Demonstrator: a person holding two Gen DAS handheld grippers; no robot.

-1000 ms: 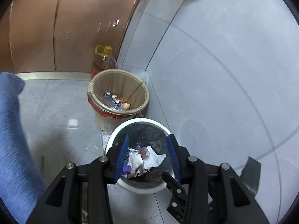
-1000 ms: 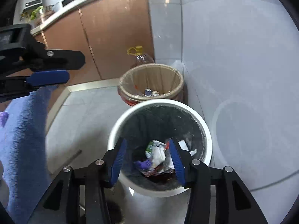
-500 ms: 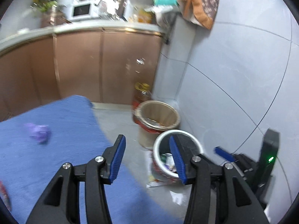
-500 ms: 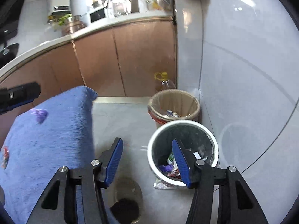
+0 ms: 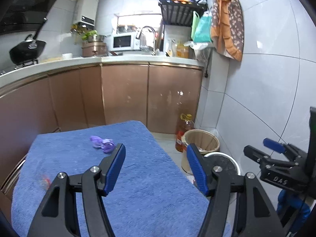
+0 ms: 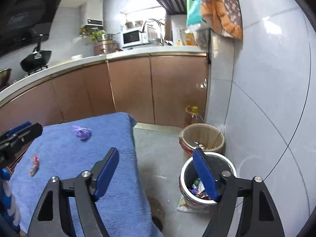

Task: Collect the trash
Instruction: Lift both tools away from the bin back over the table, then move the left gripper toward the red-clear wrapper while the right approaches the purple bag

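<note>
A crumpled purple wrapper lies on the far part of the blue towel-covered table; it also shows in the right wrist view. A small red wrapper lies at the towel's left side, blurred in the left wrist view. A white-rimmed bin holding trash stands on the floor to the right of the table. My left gripper is open and empty above the towel. My right gripper is open and empty over the table's right edge.
A tan-lined second bin and a yellow-capped oil bottle stand by the corner. Brown cabinets and the counter run behind the table. A tiled wall closes the right side. A floor drain lies beside the table.
Both grippers have lifted away from the white-rimmed bin and swung up and left, so the blue table with the purple and red wrappers has come into view. Both stay open.
</note>
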